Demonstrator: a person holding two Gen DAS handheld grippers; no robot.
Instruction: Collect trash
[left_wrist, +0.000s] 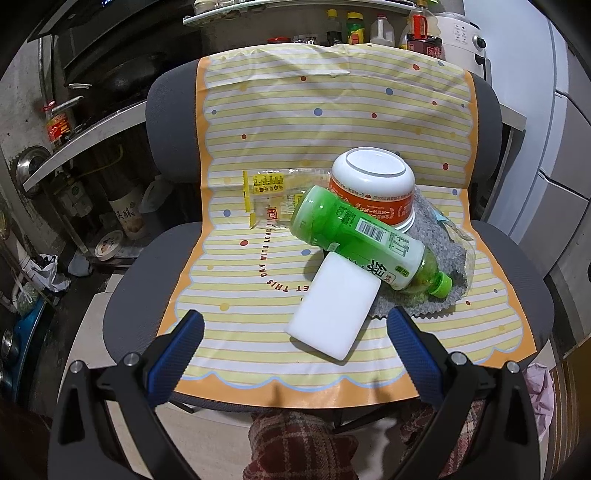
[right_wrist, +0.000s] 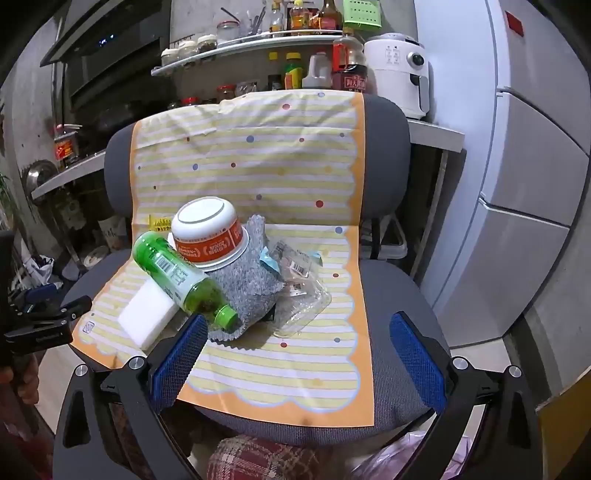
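Observation:
On a chair seat covered by a striped mat (left_wrist: 258, 306) (right_wrist: 295, 369) lies a pile of trash. A green bottle (left_wrist: 362, 236) (right_wrist: 177, 277) lies on its side over a white foam block (left_wrist: 332, 314) (right_wrist: 147, 314) and a grey cloth (left_wrist: 439, 236) (right_wrist: 247, 288). An upturned orange-and-white cup bowl (left_wrist: 373, 184) (right_wrist: 208, 232) stands behind it. A yellow clear wrapper (left_wrist: 269, 199) (right_wrist: 159, 221) lies at the left, a crumpled clear wrapper (right_wrist: 299, 284) (left_wrist: 458, 236) at the right. My left gripper (left_wrist: 295, 321) hovers open near the seat's front. My right gripper (right_wrist: 299, 332) is open too, its left finger beside the bottle cap.
The grey chair back (left_wrist: 166, 110) (right_wrist: 388, 147) rises behind the mat. A kitchen counter with bottles (right_wrist: 306, 74) and a white appliance (right_wrist: 399, 70) stands beyond, a fridge (right_wrist: 517, 166) at the right. A pink bag (left_wrist: 539, 391) hangs low right. Plaid-clad knees (left_wrist: 295, 443) show below.

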